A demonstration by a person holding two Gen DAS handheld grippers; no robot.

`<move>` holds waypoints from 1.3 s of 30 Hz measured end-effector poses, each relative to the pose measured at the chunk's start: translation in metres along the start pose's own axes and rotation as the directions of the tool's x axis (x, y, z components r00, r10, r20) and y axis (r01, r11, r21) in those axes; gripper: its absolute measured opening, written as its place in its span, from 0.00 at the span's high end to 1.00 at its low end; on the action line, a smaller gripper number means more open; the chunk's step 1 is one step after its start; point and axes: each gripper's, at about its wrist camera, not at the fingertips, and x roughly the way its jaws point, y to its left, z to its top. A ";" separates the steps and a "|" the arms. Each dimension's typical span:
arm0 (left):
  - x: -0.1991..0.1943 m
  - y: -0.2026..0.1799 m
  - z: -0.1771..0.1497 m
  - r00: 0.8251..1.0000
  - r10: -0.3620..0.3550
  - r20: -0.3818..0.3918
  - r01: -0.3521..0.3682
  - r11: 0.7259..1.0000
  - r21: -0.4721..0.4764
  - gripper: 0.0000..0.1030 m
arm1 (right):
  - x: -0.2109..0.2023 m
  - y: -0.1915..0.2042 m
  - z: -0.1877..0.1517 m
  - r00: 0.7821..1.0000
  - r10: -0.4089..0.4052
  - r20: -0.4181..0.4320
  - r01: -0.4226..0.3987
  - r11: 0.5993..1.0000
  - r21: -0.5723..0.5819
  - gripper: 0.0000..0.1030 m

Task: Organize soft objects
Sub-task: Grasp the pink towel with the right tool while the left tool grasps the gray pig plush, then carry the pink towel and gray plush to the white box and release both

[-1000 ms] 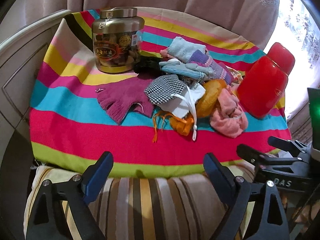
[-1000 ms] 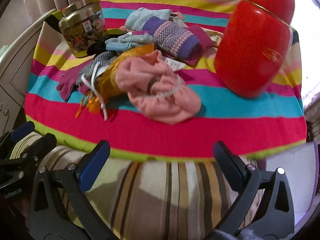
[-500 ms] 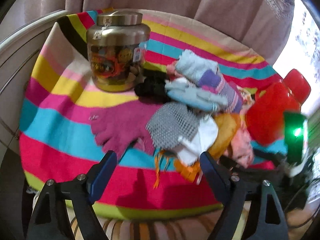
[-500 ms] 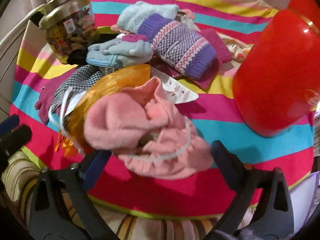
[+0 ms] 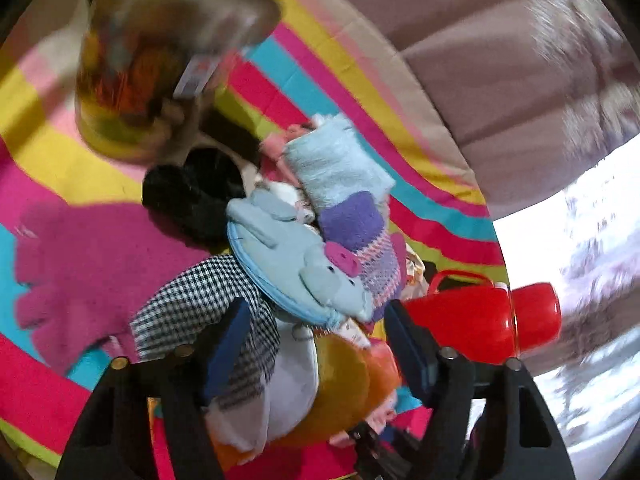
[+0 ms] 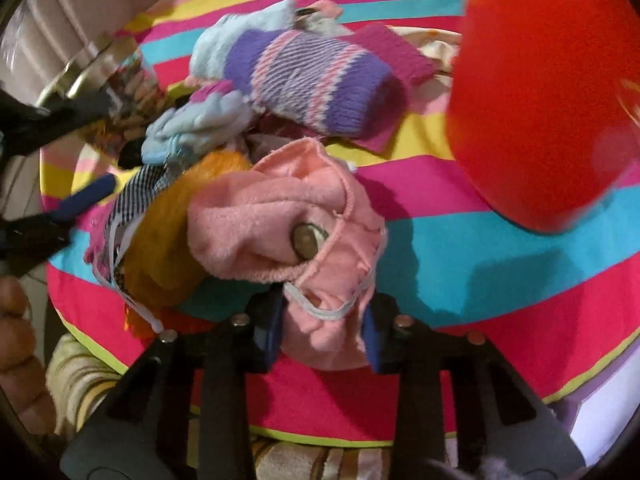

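Nearby, red flask (image 6: 552,92) beside right hand-held gripper (image 6: 323,330) pinching pink fleece (image 6: 288,216); left hand-held gripper (image 5: 316,344) spread.

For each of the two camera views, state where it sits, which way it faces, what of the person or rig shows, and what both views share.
Left wrist: rides the left gripper, angled down over the sock pile; its jaws, just closing, straddle the checked black-and-white cloth, not visibly clamped.
Right wrist: rides the right gripper, angled down; its jaws, just closing, press the pink fleece piece; a hand shows at left.
Shared: striped purple knit sock, red plastic flask, striped tablecloth.
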 end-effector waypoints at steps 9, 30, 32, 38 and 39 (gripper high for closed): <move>0.034 0.016 0.022 1.000 -0.030 -0.009 0.029 0.994 -0.102 0.48 | -0.044 -0.033 -0.014 0.996 0.018 0.090 -0.025 0.997 0.077 0.68; -0.038 -0.050 -0.051 0.980 -0.193 0.045 0.183 0.968 0.168 0.91 | -0.107 -0.071 -0.056 0.988 -0.047 0.147 0.024 0.988 0.153 0.68; -0.041 -0.060 -0.068 0.974 -0.225 0.017 0.218 0.959 0.178 0.91 | -0.118 -0.081 -0.064 0.987 -0.065 0.150 0.040 0.986 0.165 0.68; -0.039 -0.098 -0.117 0.949 -0.302 -0.092 0.315 0.923 0.223 0.91 | -0.146 -0.109 -0.084 0.973 -0.169 0.157 0.139 0.972 0.188 0.68; -0.037 -0.108 -0.128 0.942 -0.314 -0.123 0.335 0.912 0.236 0.91 | -0.150 -0.114 -0.088 0.971 -0.182 0.158 0.150 0.969 0.194 0.68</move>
